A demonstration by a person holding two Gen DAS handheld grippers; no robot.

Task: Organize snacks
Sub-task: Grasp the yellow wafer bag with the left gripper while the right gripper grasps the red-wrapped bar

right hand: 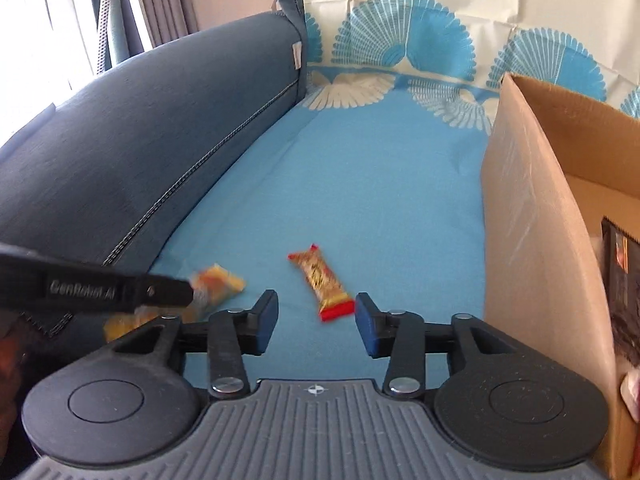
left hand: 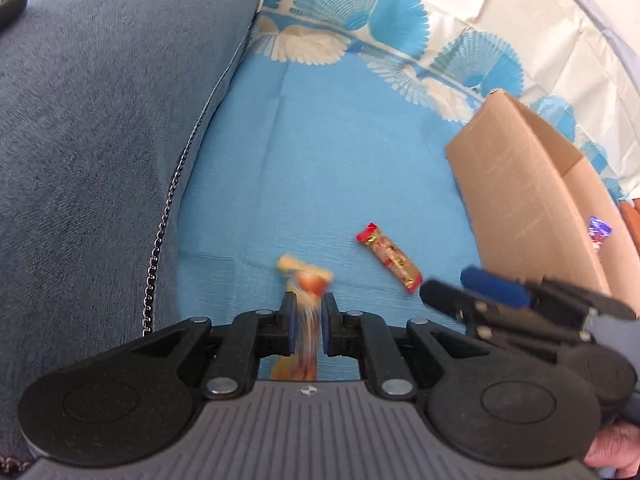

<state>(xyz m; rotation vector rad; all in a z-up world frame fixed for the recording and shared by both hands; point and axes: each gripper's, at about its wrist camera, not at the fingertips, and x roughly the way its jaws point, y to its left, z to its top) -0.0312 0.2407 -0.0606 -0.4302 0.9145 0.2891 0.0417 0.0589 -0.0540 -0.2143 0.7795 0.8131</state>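
Note:
A blurred yellow-orange snack packet (left hand: 306,280) sticks out past the fingertips of my left gripper (left hand: 307,308), which is shut on it just above the blue cloth (left hand: 320,168). In the right wrist view that left gripper (right hand: 188,292) comes in from the left with the same packet (right hand: 220,282). A red-and-gold snack bar (left hand: 390,258) lies flat on the cloth. My right gripper (right hand: 316,304) stands open over the near red end of this bar (right hand: 322,276), and its pads do not touch it. From the left wrist view the right gripper (left hand: 450,282) is beside the cardboard box (left hand: 520,184).
The open cardboard box (right hand: 540,208) stands on the right; inside it lie a purple packet (left hand: 600,230) and a dark packet (right hand: 624,280). A blue-grey sofa armrest (right hand: 140,140) bounds the left side. Fan-patterned cloth (right hand: 400,40) covers the backrest. A hand (left hand: 612,448) shows bottom right.

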